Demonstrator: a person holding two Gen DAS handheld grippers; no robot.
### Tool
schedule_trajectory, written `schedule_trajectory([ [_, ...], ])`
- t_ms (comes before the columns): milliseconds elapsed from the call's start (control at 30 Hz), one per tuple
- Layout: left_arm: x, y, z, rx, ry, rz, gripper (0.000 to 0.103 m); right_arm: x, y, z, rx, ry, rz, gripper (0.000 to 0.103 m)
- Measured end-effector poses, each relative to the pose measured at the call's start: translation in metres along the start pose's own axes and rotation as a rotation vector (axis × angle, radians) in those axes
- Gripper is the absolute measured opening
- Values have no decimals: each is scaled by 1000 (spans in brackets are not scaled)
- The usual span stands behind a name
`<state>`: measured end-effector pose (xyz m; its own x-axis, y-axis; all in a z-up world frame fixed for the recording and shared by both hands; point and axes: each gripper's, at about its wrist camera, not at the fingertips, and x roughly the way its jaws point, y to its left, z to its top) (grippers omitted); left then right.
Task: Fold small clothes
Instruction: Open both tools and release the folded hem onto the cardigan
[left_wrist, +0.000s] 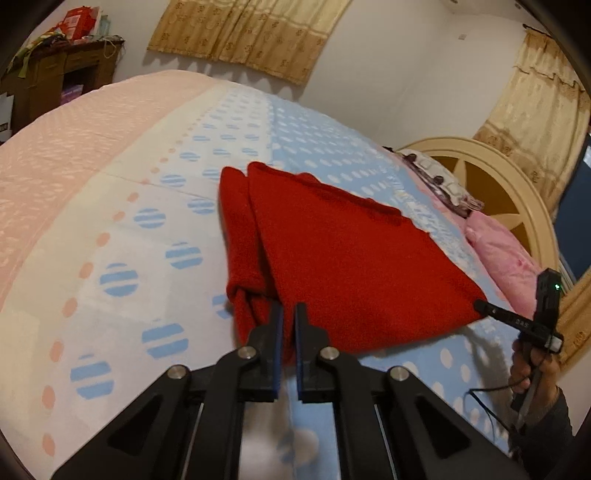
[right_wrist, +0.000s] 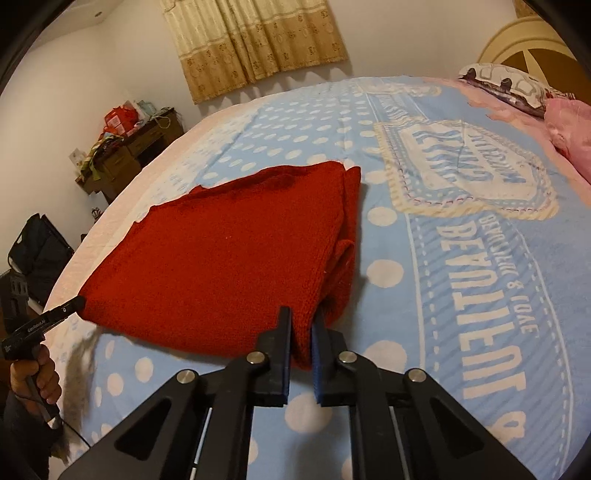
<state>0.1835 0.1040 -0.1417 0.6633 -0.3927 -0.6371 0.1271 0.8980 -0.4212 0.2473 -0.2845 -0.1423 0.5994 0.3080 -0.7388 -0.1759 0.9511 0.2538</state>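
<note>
A red knit garment lies folded on the bed's blue dotted cover, with its doubled edges stacked along one side. My left gripper is shut on the near corner at that layered side, and red cloth shows between its pads. In the right wrist view my right gripper is shut on the garment at its other near corner. Each gripper also appears in the other's view: the right gripper and the left gripper, each with its tip at a corner of the cloth.
The bed cover spreads wide around the garment. Pink pillows and a cream headboard lie on the right. A cluttered wooden dresser and a black bag stand beyond the bed. A hand holds the right gripper.
</note>
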Motion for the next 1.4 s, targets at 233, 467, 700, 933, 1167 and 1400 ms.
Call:
schedule_trajectory([
  [233, 15, 10, -17, -21, 40, 21, 6, 23, -17, -9, 50, 48, 12, 9],
  [467, -3, 4, -11, 10, -23, 84, 25, -14, -5, 1, 37, -67, -92, 56],
  [700, 5, -10, 0, 70, -85, 184, 63, -5, 52, 12, -132, -91, -6, 56],
  [933, 37, 2, -8, 82, 20, 277, 65, 48, 40, -2, -93, 65, -53, 55],
  [1167, 34, 1, -16, 98, -5, 276, 69, 40, 62, -4, -174, 60, -155, 55],
  [1400, 33, 1, -19, 100, -26, 263, 70, 59, 128, 22, -269, 17, -102, 56],
])
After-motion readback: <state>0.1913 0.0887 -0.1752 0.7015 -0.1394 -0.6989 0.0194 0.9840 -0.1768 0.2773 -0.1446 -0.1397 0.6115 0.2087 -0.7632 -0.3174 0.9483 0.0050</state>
